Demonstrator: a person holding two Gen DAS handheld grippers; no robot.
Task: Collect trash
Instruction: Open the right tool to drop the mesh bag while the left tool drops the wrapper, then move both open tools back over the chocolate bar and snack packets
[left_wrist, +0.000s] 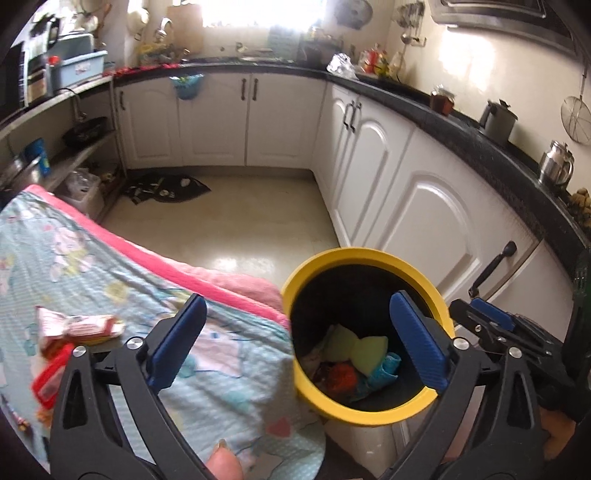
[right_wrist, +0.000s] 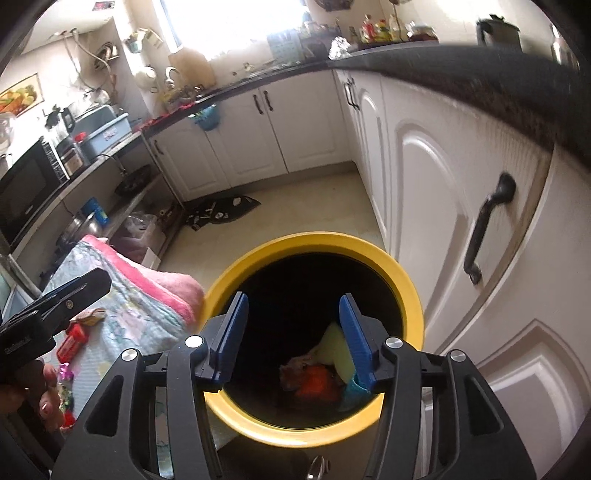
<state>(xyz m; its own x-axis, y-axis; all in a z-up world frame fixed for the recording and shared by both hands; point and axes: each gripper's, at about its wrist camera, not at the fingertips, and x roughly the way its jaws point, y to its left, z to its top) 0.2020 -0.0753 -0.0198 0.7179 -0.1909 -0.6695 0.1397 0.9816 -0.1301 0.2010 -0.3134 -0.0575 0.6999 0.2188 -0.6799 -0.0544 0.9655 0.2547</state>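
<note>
A yellow-rimmed bin stands beside the cloth-covered table; it also shows in the right wrist view. Trash lies inside the bin: a pale yellow sponge, an orange piece and a teal scrap. My left gripper is open and empty over the table edge and bin rim. My right gripper is open and empty directly above the bin mouth. Pink-and-white wrappers and a red packet lie on the cloth at left.
White cabinets with a dark handle stand close on the right under a black counter. A dark mat lies on the floor. Shelves with a microwave are at left.
</note>
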